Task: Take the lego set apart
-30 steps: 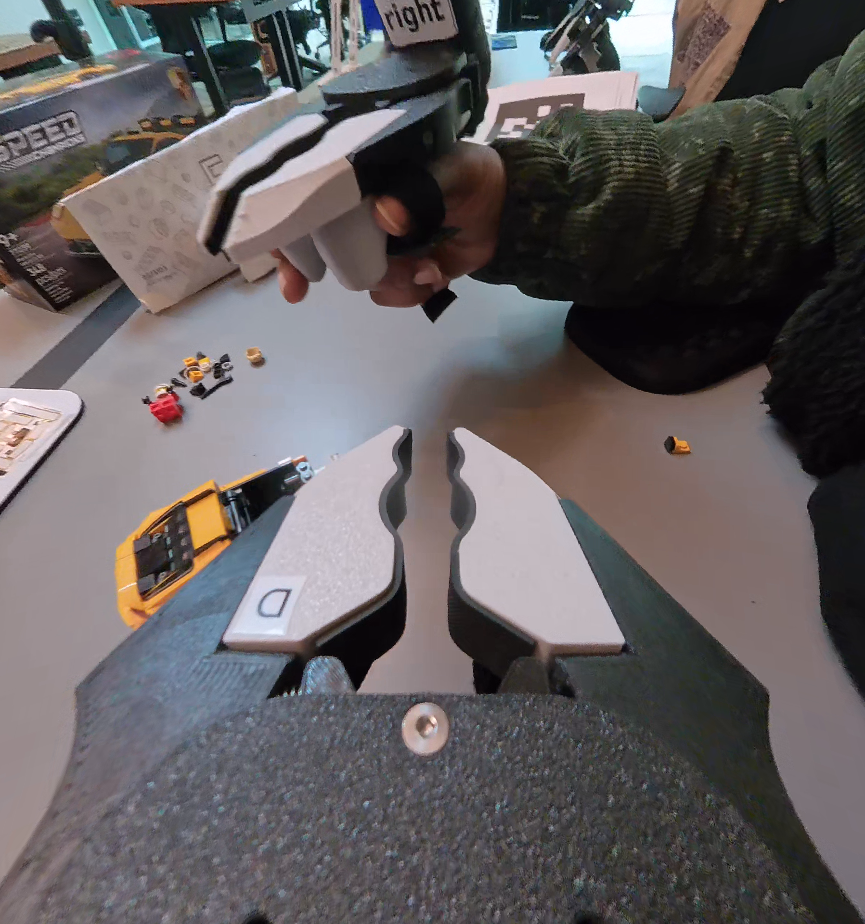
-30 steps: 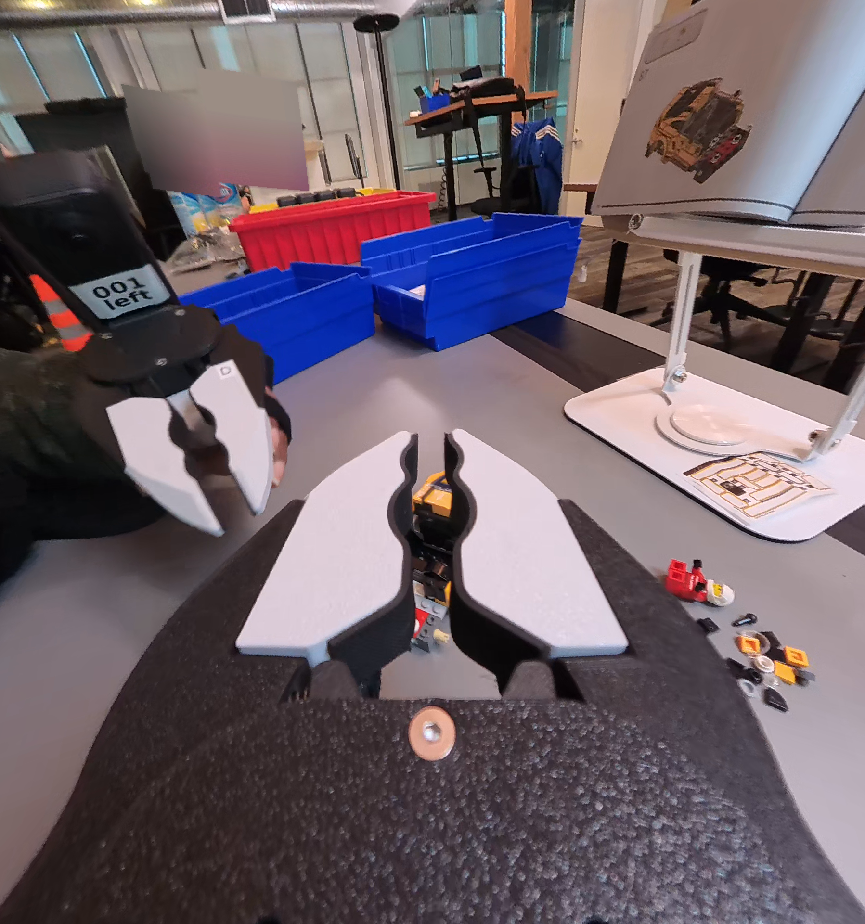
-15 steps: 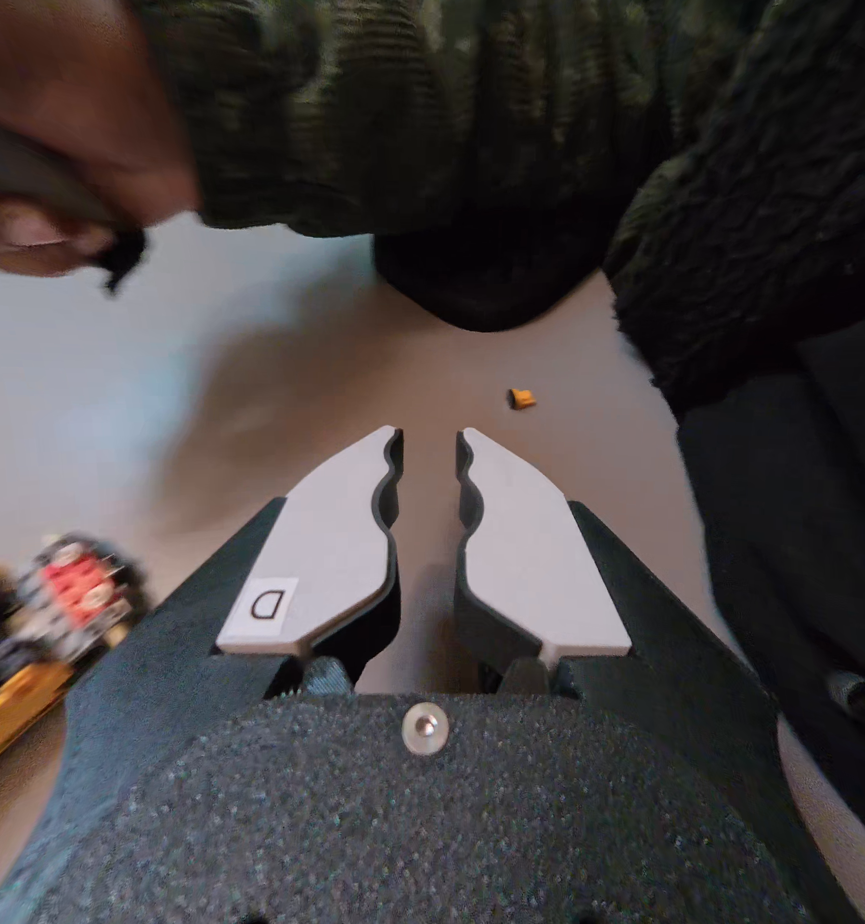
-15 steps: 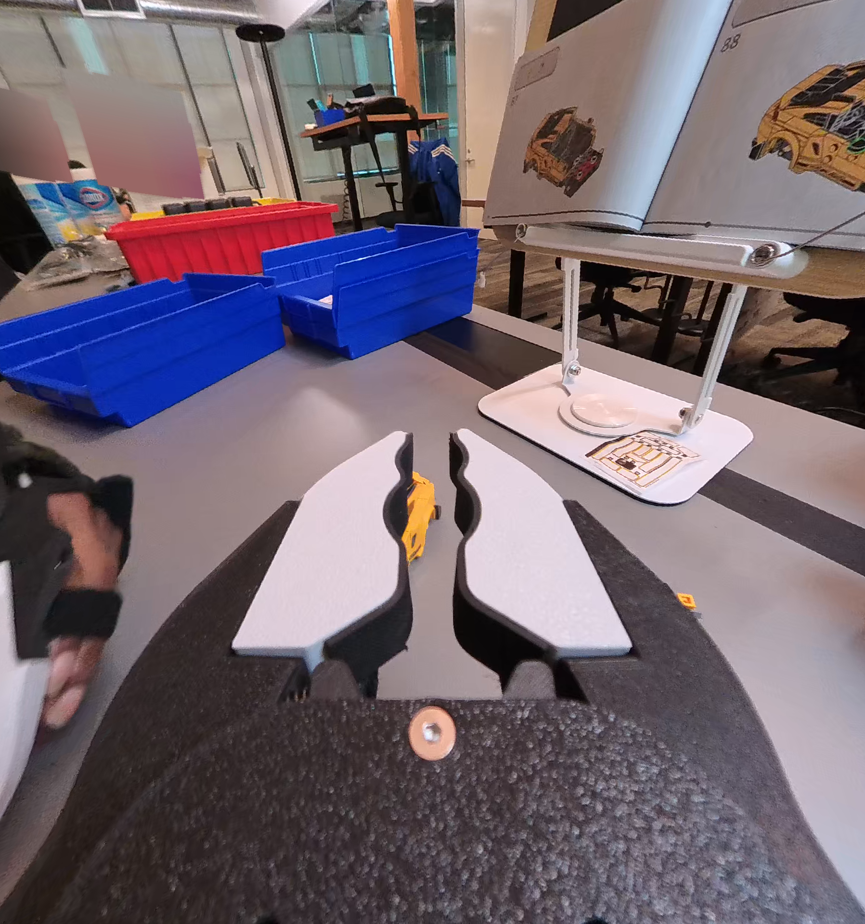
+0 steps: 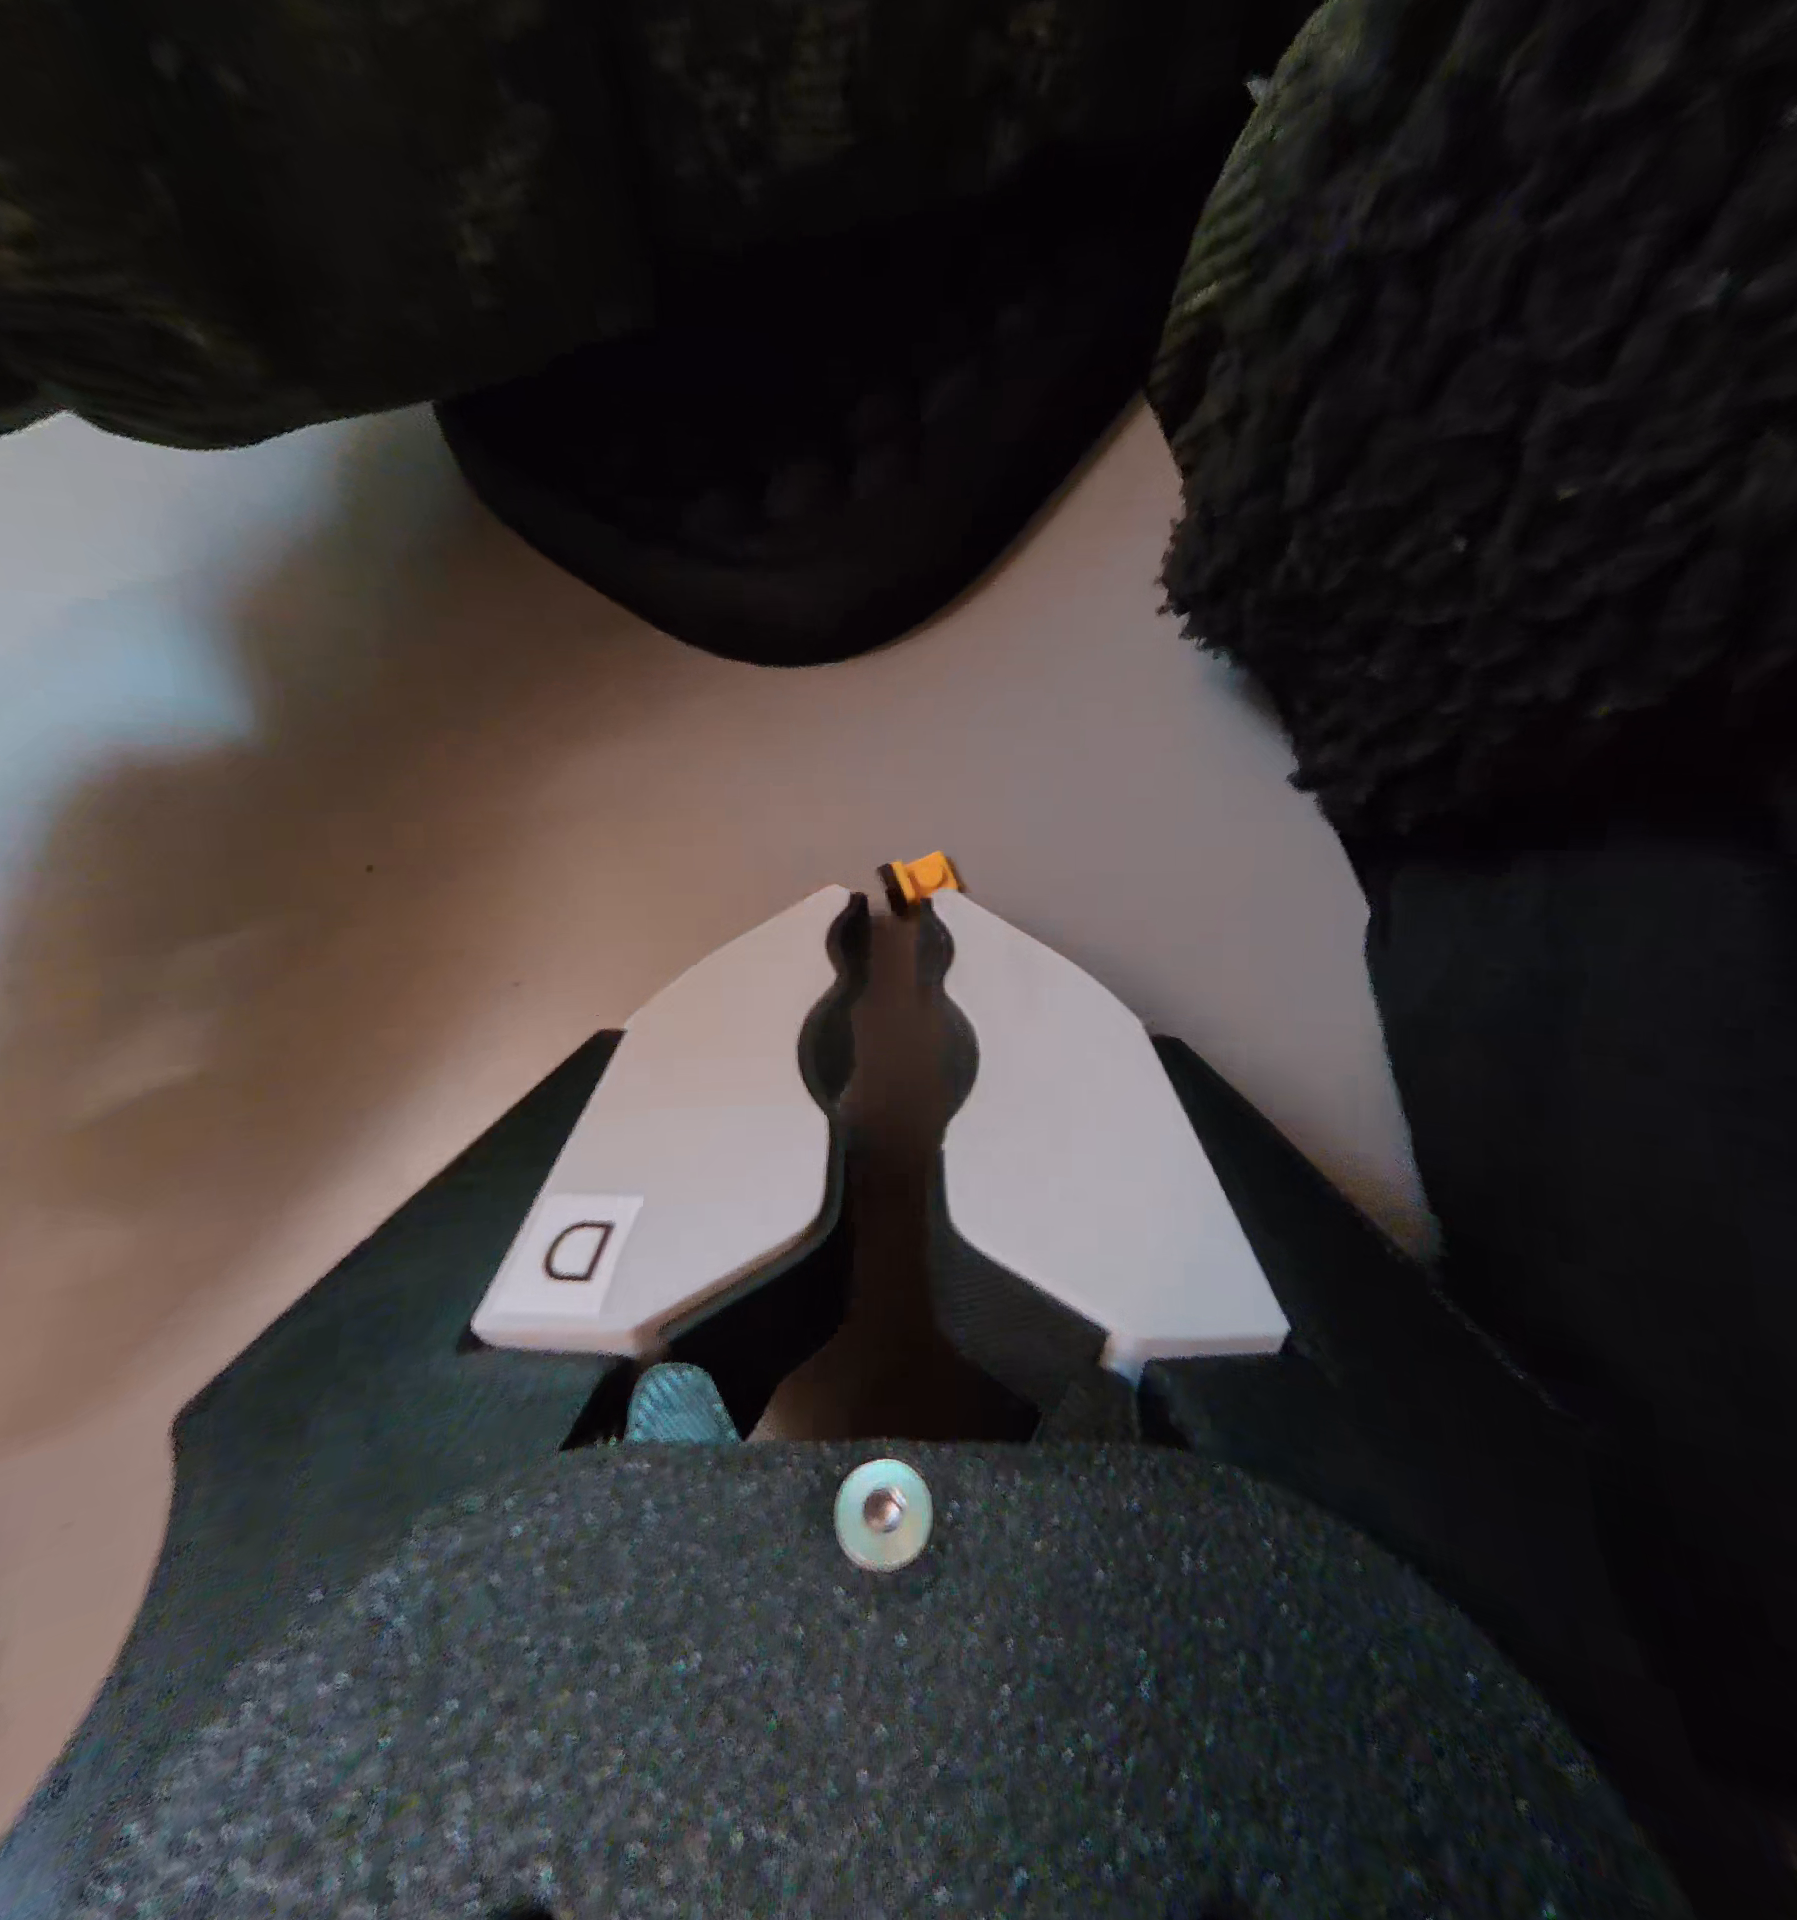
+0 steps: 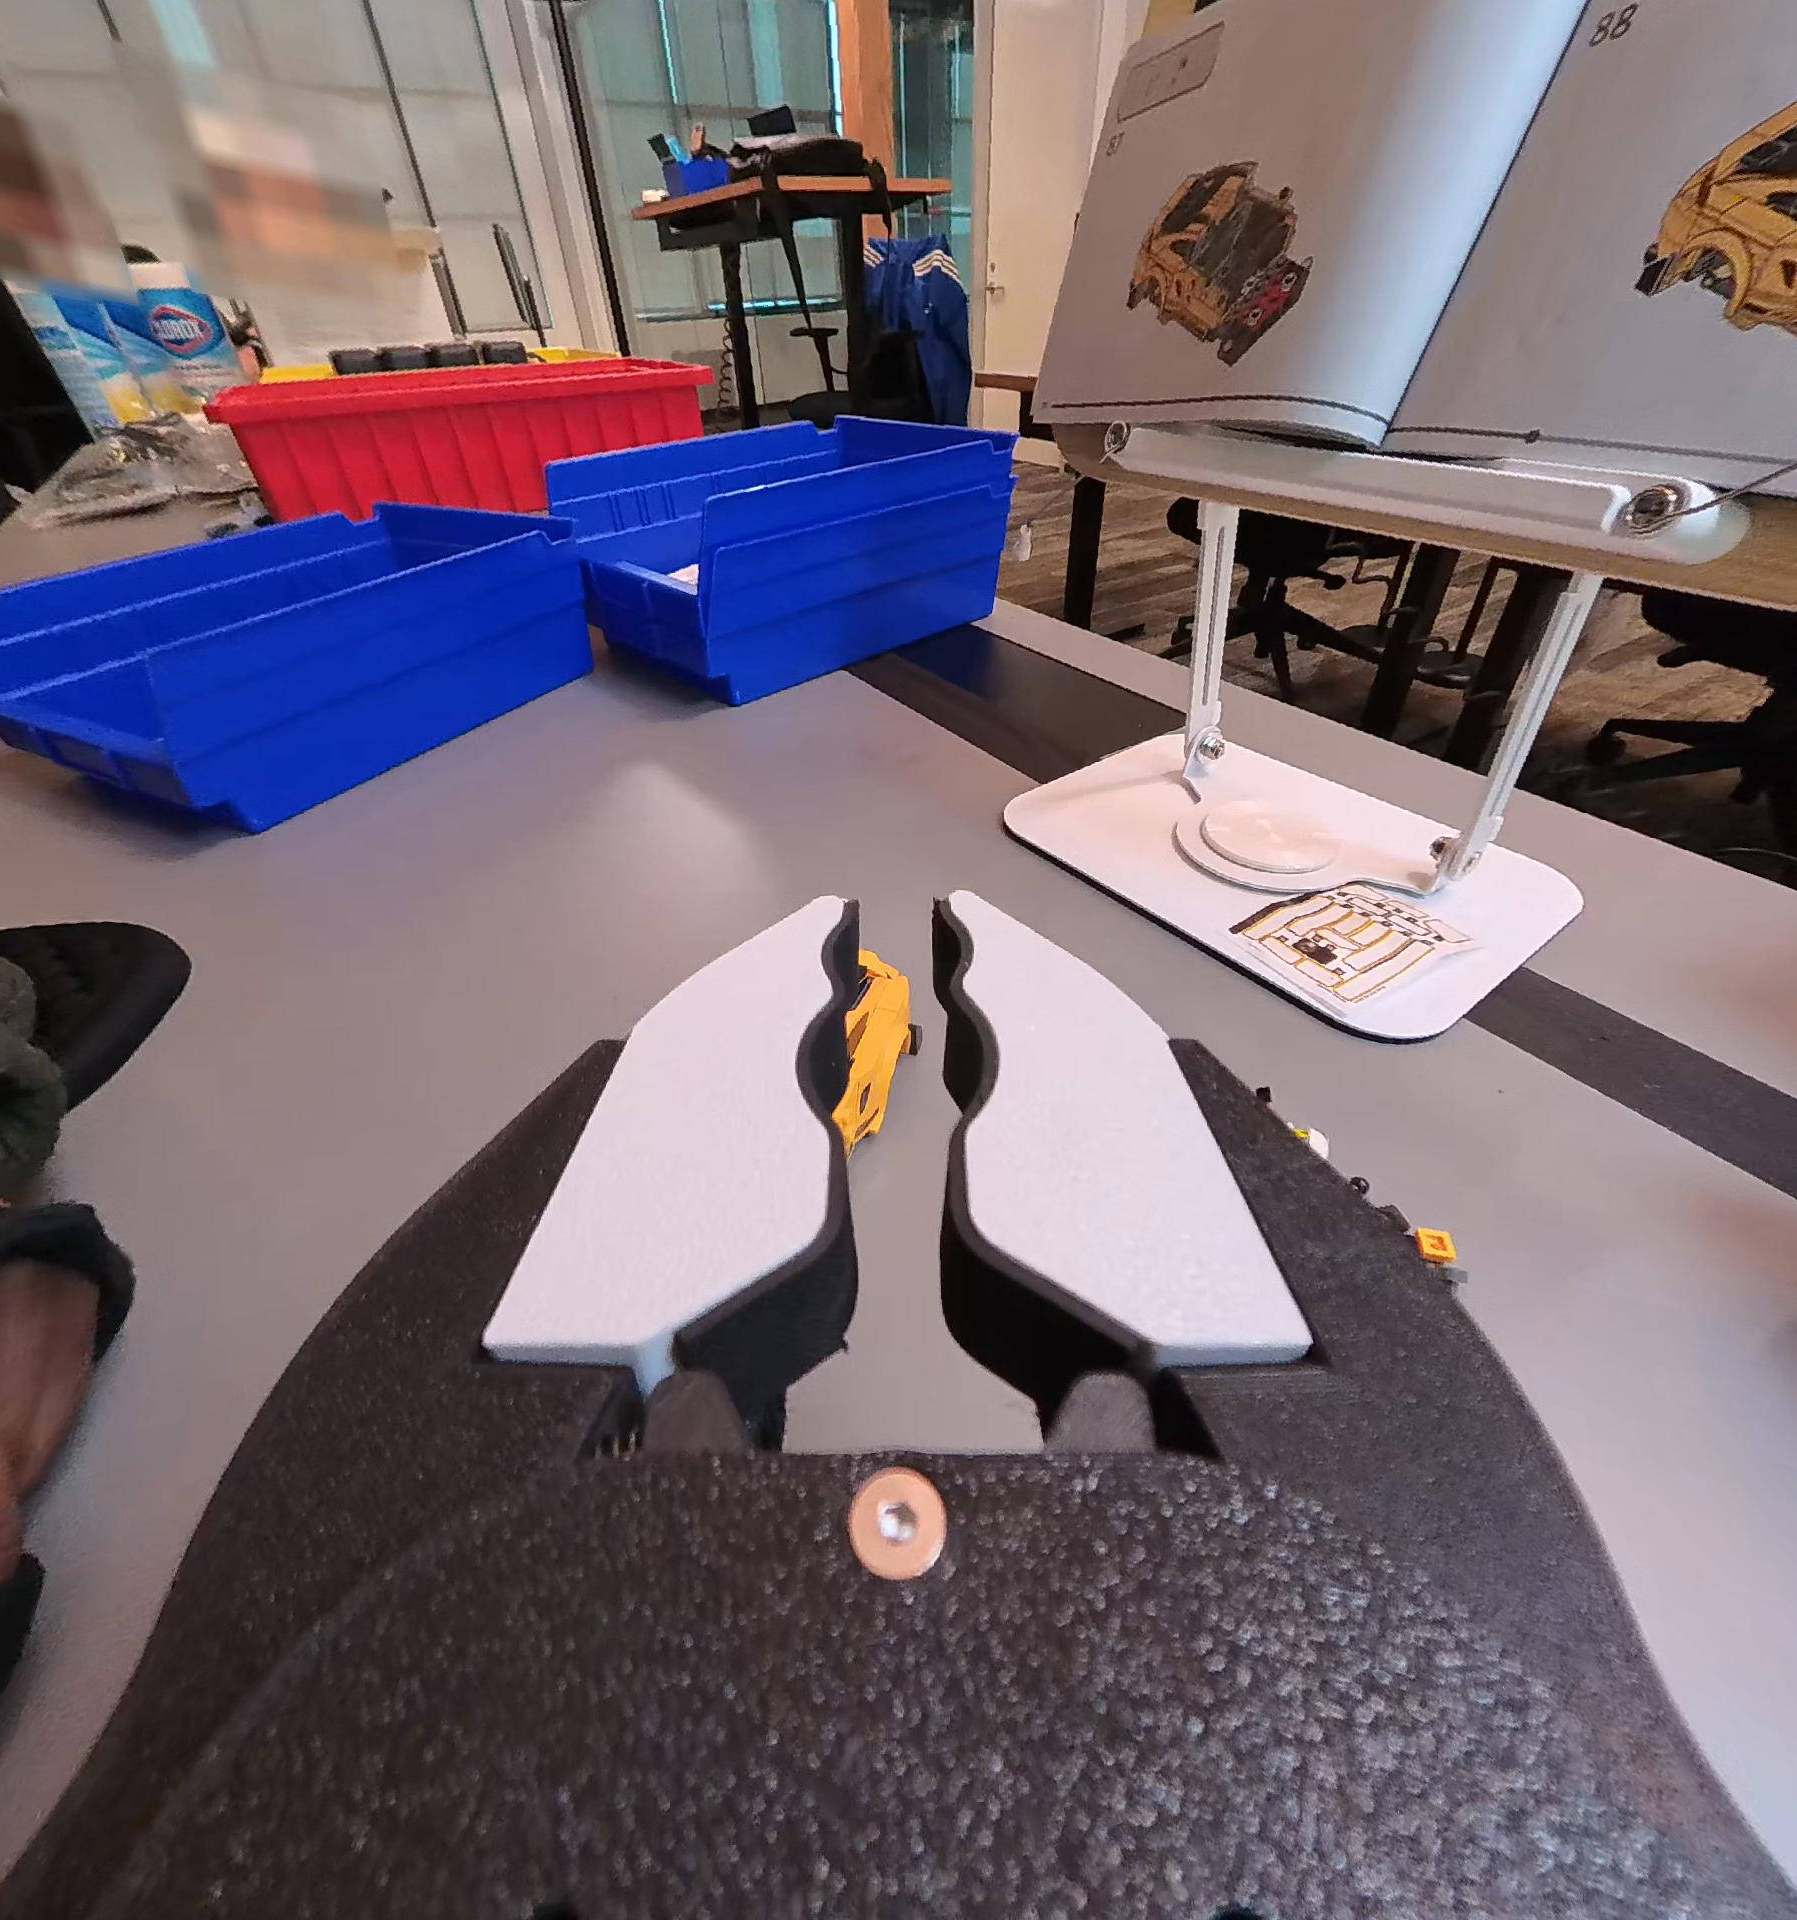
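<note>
- Left gripper point(image 5: 892, 902): jaws slightly apart, empty; one orange lego piece point(image 5: 923, 878) on table point(image 5: 458, 831) at tips.
- Right gripper point(image 6: 896, 906): jaws parted, empty.
- One yellow lego car point(image 6: 873, 1049) beyond, long axis pointing away.
- Bins: two blue point(image 6: 270, 665), one red point(image 6: 458, 436).

Yellow lego car point(image 6: 876, 1049), orange piece point(image 5: 923, 878), blue bins point(image 6: 270, 665), red bin point(image 6: 458, 431).

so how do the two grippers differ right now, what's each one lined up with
The left gripper has its tips nearly together, right at a tiny orange lego piece; the right gripper is wider open, with the yellow lego car lying on the table beyond its fingers. Neither is gripping anything; both have white fingers.
</note>
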A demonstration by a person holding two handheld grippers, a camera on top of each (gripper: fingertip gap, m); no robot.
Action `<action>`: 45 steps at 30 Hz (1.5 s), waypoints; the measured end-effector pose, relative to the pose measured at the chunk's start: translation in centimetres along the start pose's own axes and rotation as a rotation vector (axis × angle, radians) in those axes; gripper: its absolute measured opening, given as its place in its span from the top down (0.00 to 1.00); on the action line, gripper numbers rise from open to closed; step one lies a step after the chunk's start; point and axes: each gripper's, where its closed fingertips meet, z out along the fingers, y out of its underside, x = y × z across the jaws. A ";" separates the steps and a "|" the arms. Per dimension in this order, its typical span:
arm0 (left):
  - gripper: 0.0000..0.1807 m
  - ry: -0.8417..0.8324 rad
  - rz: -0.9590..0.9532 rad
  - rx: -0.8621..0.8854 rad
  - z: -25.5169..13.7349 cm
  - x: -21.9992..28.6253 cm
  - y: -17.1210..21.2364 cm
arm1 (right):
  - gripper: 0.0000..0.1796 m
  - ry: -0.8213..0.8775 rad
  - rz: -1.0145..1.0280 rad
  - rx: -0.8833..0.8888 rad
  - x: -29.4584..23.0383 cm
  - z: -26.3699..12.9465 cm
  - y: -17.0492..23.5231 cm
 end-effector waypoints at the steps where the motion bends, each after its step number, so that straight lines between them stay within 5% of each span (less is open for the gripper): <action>1: 0.98 -0.018 0.010 -0.005 0.0 -0.3 0.2 | 0.93 0.000 0.000 -0.001 0.0 0.0 0.0; 5: 1.00 -0.044 -0.020 0.013 -0.3 -1.4 0.1 | 0.93 0.002 -0.006 -0.012 0.1 0.0 0.3; 12: 0.88 0.055 -0.080 0.083 -0.6 -0.3 -0.9 | 0.93 0.011 -0.015 -0.020 0.4 -0.1 0.4; 17: 0.92 -0.017 -0.023 0.012 0.7 -0.7 -0.6 | 0.93 0.008 -0.026 -0.035 0.2 0.0 0.7; 26: 0.92 -0.313 -0.165 -0.039 -1.3 -10.2 1.5 | 0.93 0.023 -0.020 -0.065 0.6 0.3 1.4; 29: 0.84 -0.331 -0.258 -0.004 -2.0 -12.2 1.8 | 0.93 0.035 -0.042 -0.114 0.7 0.4 2.3; 35: 0.83 -0.467 -0.265 0.147 -8.7 -14.6 1.3 | 0.90 -0.017 -0.063 -0.272 -0.2 0.9 5.2; 40: 0.85 -0.594 -0.389 0.216 -15.7 -18.4 4.8 | 0.89 -0.052 -0.059 -0.362 -1.0 1.3 7.1; 45: 0.83 -0.617 -0.507 0.140 -16.4 -19.9 8.8 | 0.89 -0.087 -0.016 -0.484 -1.9 1.7 9.4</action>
